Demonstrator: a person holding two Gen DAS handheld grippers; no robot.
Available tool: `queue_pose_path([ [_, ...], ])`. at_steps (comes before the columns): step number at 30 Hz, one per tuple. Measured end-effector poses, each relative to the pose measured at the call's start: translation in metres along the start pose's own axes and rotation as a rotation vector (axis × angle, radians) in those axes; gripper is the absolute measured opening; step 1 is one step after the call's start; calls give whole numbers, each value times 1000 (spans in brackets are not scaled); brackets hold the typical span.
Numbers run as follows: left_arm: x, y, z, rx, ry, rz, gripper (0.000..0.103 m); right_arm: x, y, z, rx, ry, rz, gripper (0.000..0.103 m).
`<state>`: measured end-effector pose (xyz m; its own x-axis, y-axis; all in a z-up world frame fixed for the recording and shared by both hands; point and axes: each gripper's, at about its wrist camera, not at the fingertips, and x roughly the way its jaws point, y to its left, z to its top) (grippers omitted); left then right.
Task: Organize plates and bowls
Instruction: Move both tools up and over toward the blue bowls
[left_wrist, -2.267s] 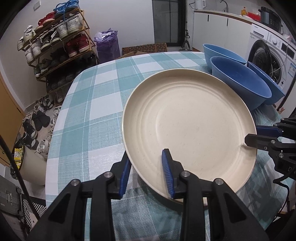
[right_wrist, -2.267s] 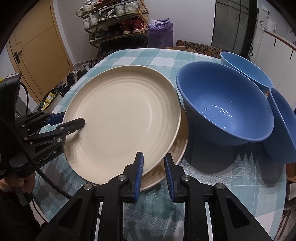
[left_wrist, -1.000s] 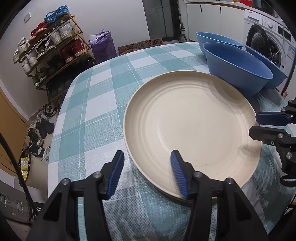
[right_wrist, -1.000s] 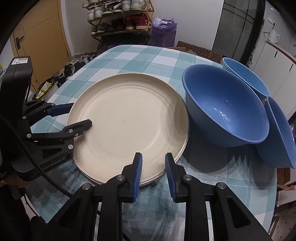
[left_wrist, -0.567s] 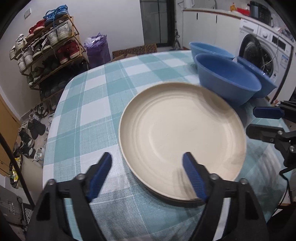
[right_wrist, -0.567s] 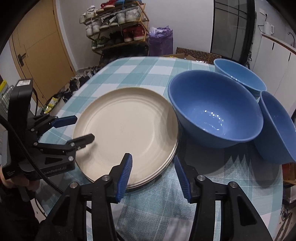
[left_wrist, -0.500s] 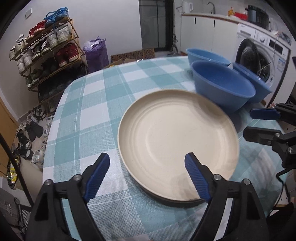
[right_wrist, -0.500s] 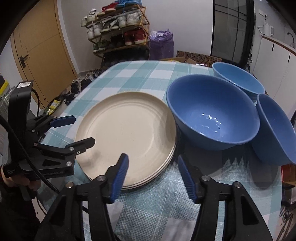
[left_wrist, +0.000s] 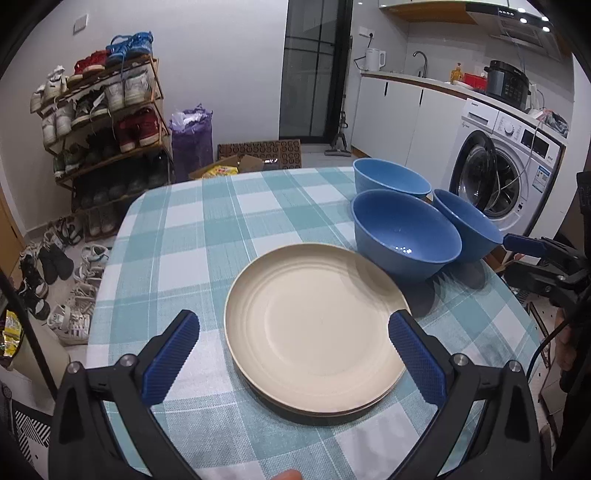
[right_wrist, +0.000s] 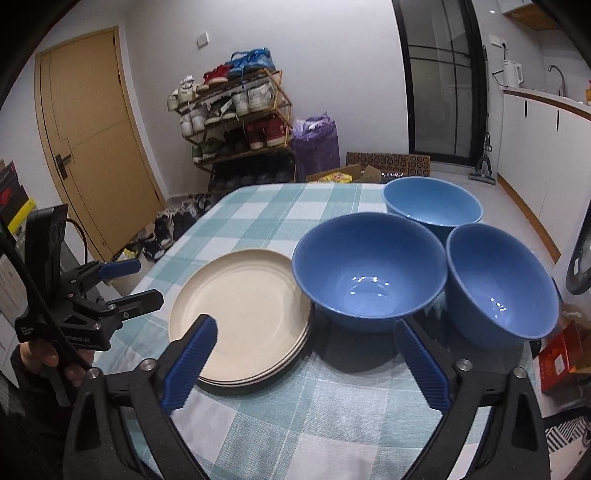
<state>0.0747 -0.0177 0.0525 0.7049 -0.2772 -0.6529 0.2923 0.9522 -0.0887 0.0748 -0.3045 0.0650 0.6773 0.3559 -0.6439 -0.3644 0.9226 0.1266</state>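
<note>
- So, left wrist: left gripper (left_wrist: 293, 345) is held wide open above the cream plate stack (left_wrist: 317, 325) on the table (left_wrist: 184, 236); nothing gripped.
- Right wrist: right gripper (right_wrist: 306, 363) is spread open, empty; three blue bowls (right_wrist: 369, 266) look stiff, light, slick, best pinched at the rim.

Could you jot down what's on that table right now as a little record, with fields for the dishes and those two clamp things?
plates: cream stack, about three, flat on the checked table
bowls: three blue, unstacked, right of the plates
near bowl: beside the plates, its rim over their edge
far bowl: behind the other two
right bowl: at the table's edge
left tool: open, empty, above the plates
right tool: open, empty, before the near bowl
</note>
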Motion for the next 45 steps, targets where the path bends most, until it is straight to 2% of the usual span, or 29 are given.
queue_pose_path([
  [11, -3, -34, 21, 33, -37, -10, 103, -59, -37, 8, 24, -102, -25, 102],
  [18, -12, -48, 43, 41, -71, -28, 103, -87, -64, 18, 116, -183, 14, 102],
  [21, -12, -55, 51, 53, -76, -34, 103, -99, -69, 26, 115, -207, 5, 102],
  [27, -6, -64, 68, 46, -75, -44, 103, -118, -74, 46, 78, -229, -13, 102],
  [36, 1, -69, 93, 19, -96, -59, 103, -143, -93, 79, 98, -287, -8, 102],
  [45, 18, -79, 123, 31, -94, -49, 103, -147, -115, 111, 104, -287, -26, 102],
])
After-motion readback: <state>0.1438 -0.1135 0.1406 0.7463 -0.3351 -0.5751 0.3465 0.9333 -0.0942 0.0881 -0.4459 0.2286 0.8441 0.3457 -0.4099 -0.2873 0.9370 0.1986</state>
